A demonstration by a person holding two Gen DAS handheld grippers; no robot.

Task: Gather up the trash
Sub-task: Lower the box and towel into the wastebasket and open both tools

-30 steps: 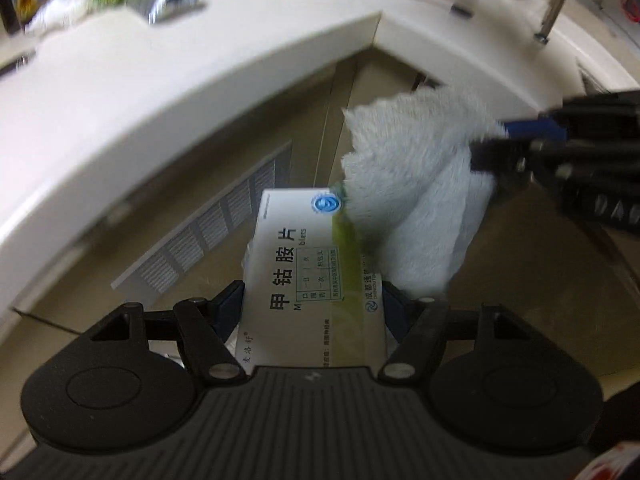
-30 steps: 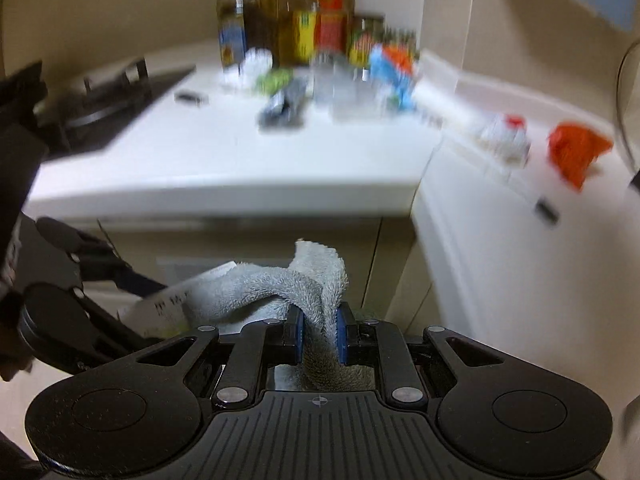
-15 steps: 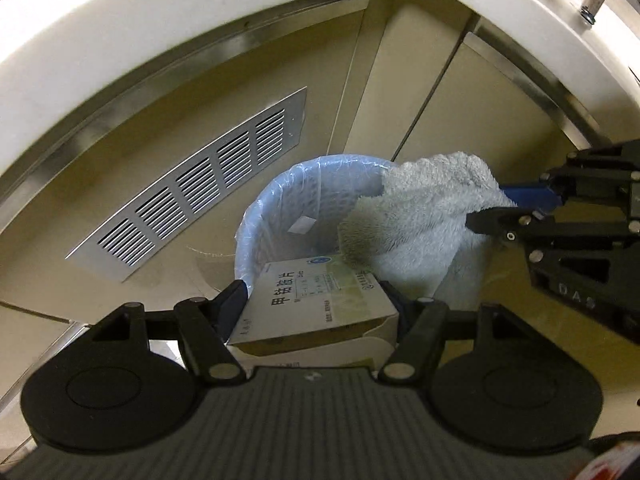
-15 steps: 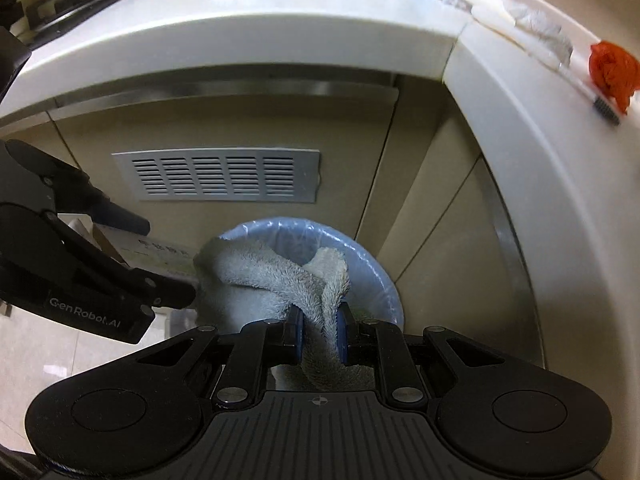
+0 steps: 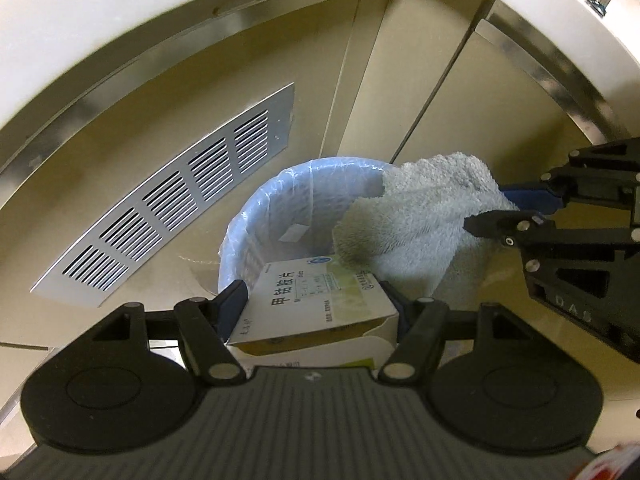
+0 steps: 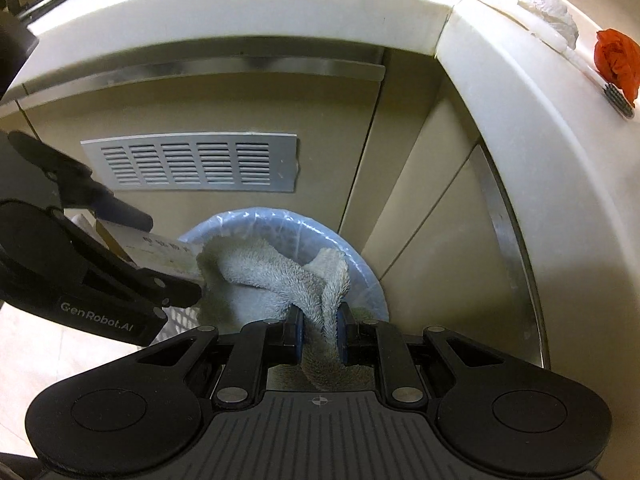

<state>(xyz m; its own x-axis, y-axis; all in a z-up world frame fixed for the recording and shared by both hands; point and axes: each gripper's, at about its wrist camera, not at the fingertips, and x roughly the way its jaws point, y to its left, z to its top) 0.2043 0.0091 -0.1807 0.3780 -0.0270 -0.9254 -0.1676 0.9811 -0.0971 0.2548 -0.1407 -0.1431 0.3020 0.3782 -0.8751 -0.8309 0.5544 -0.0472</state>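
Observation:
A round bin lined with a pale blue bag [image 5: 256,216] stands on the floor in the corner under the counter. My left gripper [image 5: 314,294] is shut on a white and green medicine box [image 5: 316,300], held tilted over the bin's near rim. To its right, my right gripper [image 5: 500,210] is shut on a grey-white terry cloth [image 5: 424,220] that hangs over the bin. In the right wrist view the cloth [image 6: 276,272] runs up between the blue pads of the right gripper [image 6: 320,332] and drapes into the bin [image 6: 360,264]. The left gripper [image 6: 170,256] with the box [image 6: 160,250] is at the left.
Beige cabinet doors with a metal vent grille [image 5: 180,204] rise right behind the bin. The white counter edge [image 6: 500,80] curves overhead. On the counter lie an orange crumpled wrapper [image 6: 616,60], a brush [image 6: 618,100] and crumpled white paper [image 6: 548,8].
Both grippers have sunk from counter height to below the counter's edge and tipped downward. The lined bin has come into view beneath them. Both grips are unchanged.

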